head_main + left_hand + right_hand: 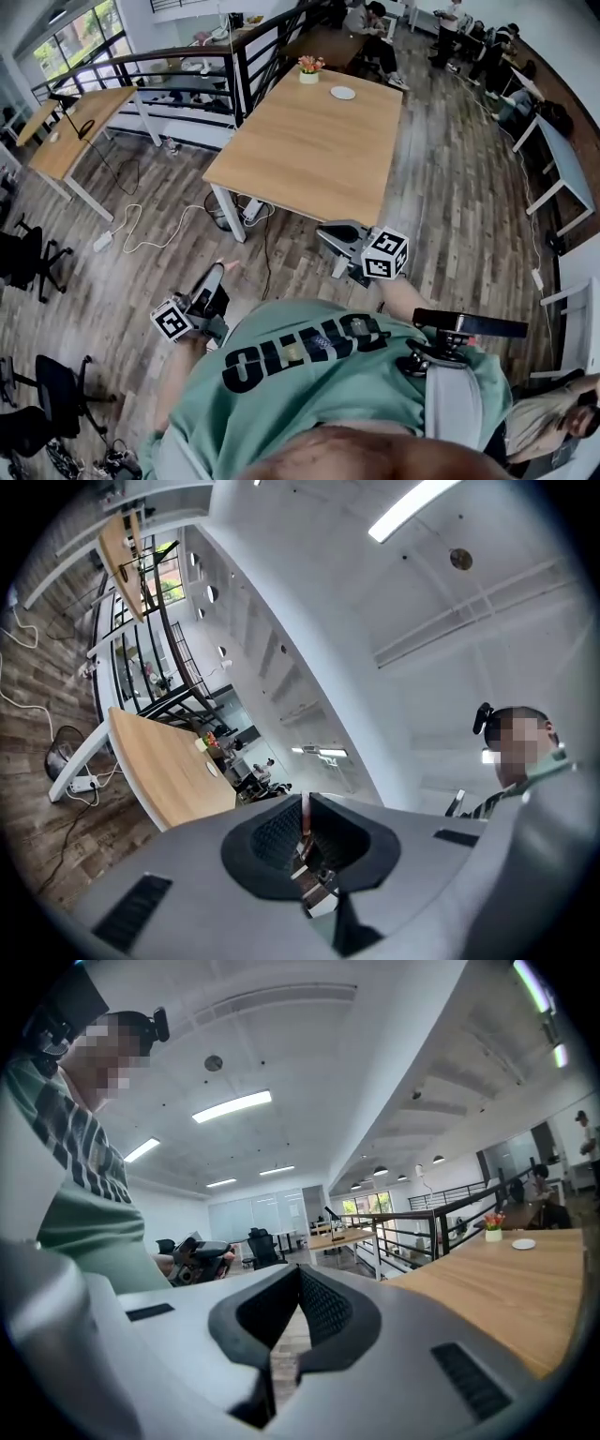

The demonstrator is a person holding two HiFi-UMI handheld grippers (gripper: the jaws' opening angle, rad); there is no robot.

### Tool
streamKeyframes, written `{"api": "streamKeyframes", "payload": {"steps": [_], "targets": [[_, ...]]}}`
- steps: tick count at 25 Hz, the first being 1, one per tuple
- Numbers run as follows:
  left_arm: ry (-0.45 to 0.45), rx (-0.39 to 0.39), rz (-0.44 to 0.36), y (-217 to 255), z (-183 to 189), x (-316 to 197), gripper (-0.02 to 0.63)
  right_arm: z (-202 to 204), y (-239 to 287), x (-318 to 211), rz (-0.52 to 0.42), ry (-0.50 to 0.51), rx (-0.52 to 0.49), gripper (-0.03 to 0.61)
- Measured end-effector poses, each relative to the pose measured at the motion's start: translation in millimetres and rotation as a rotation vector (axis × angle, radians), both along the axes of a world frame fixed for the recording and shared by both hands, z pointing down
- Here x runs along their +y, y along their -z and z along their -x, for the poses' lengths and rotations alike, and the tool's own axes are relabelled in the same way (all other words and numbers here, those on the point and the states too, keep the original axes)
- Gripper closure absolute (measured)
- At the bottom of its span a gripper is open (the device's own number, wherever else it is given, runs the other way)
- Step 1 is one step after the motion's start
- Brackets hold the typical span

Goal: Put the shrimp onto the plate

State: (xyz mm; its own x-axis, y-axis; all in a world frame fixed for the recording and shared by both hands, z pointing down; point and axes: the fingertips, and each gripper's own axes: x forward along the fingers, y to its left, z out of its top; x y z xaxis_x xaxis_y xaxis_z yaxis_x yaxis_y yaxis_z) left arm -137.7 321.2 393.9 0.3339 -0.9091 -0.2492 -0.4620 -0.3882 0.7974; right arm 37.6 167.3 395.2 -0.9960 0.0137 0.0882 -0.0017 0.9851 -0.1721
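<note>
Light: bright and even, daylight from windows (80, 42) plus ceiling strip lights (412, 508) | Shadows: soft, faint on the floor under the bench (309, 150) | Glare: strip lights blow out white | Distortion: strong fisheye, black vignetted corners in both gripper views | Focus: nearest foreground soft.

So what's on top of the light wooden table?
A small round white plate and a white pot of orange flowers at its far end; the rest is bare. Nothing hides the tabletop.
</note>
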Motion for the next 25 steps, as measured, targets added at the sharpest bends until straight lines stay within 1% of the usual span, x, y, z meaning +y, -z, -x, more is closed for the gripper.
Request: {"api": "streamKeyframes", "payload": {"steps": [3,6,7,10,13,18,21,23,25], "targets": [[0.027,-0.006,0.005,5,-17,-35,0.584,-11,5,-40,-0.003,0.026,-0.028,0.571],[0.032,-0.066,0.012,4,-37,-67,0.584,-28,-1,-76,0.016,0.031,-0.041,0.571],[0.031,-0.070,0.016,4,-43,-76,0.584,-33,-5,-87,0.026,0.029,-0.044,0.571],[0.030,-0.032,0.042,2,-57,-101,0.584,-44,-19,-114,0.064,0.023,-0.052,0.571],[0.022,-0.033,0.055,-1,-62,-128,0.584,-49,-25,-141,0.084,0.010,-0.055,0.571],[-0.016,-0.014,0.066,-8,-53,-161,0.584,-50,-33,-167,0.096,-0.034,-0.047,0.571],[-0.047,0.004,0.054,-17,-37,-177,0.584,-40,-41,-176,0.096,-0.067,-0.025,0.571],[-0.087,0.012,0.037,-21,-25,-190,0.584,-33,-40,-182,0.079,-0.100,-0.012,0.571],[-0.125,0.017,0.019,-22,-5,-202,0.584,-20,-36,-189,0.060,-0.140,-0.006,0.571]]}}
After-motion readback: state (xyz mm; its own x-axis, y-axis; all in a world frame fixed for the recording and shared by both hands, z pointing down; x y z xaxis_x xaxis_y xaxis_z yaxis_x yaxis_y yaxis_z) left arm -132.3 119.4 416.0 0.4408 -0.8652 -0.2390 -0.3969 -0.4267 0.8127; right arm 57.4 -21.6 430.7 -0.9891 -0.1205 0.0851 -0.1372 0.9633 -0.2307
